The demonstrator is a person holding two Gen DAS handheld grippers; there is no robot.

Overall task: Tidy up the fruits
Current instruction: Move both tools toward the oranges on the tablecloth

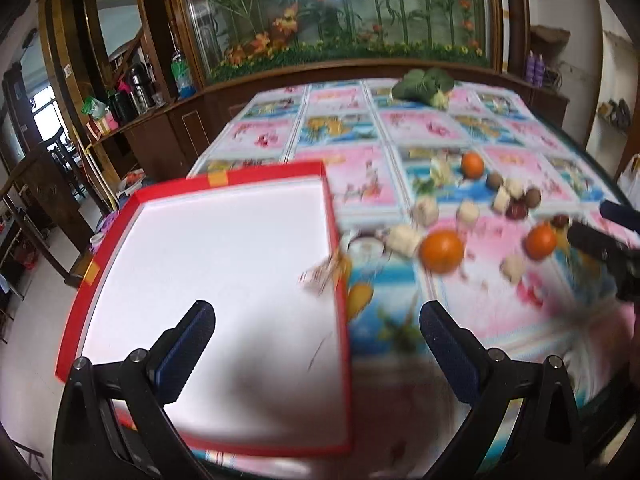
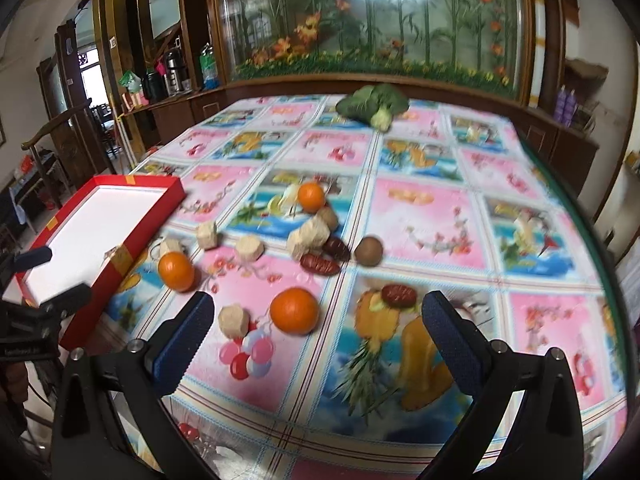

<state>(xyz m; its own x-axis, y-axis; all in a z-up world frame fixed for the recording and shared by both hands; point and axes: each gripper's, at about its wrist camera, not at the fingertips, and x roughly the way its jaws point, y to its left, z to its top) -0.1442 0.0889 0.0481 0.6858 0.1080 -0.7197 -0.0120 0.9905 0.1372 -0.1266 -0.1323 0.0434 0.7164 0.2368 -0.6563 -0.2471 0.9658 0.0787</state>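
Three oranges (image 2: pixel 294 310) beside red box (image 2: pixel 132 236)

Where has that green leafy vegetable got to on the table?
In the right wrist view, the green vegetable lies alone at the far edge of the table, below the flower display, well beyond the oranges.

three oranges (image 2: pixel 294 311), three red dates (image 2: pixel 398 295), one box (image 2: pixel 132 240)
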